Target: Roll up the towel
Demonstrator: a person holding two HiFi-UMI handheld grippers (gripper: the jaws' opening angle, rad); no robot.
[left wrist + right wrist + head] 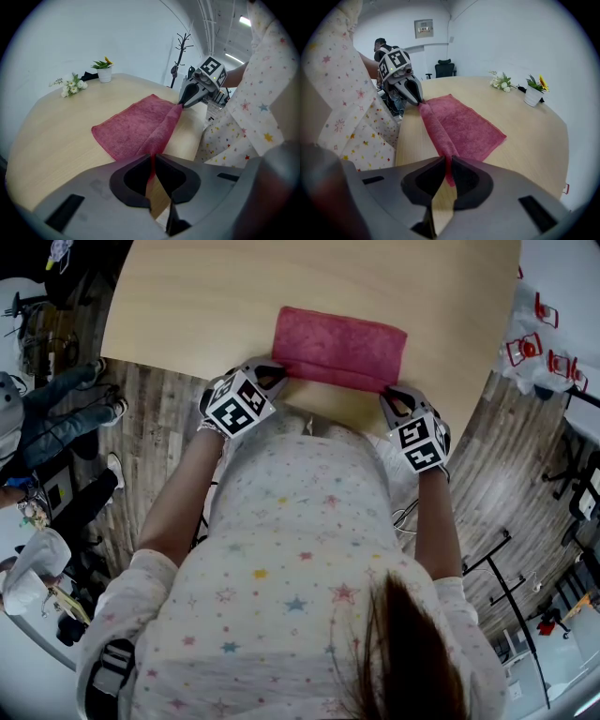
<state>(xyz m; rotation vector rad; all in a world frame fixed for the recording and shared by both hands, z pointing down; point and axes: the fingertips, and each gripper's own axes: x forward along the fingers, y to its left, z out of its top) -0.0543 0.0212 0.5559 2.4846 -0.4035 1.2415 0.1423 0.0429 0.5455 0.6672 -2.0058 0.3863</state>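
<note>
A pink-red towel [339,347] lies on the light wooden table [187,296], near its front edge. Its near edge is lifted and folded over toward the far side. My left gripper [270,379] is shut on the towel's near left corner. My right gripper [392,395] is shut on the near right corner. In the left gripper view the towel [136,129] runs from my jaws to the right gripper [183,104] opposite. In the right gripper view the rolled edge of the towel [440,129] stretches to the left gripper [418,101].
A small potted plant [103,70] and a bunch of white flowers [71,86] stand at the table's far side. A coat stand [180,51] and an office chair [444,69] are beyond the table. A person's legs [56,409] are at the left.
</note>
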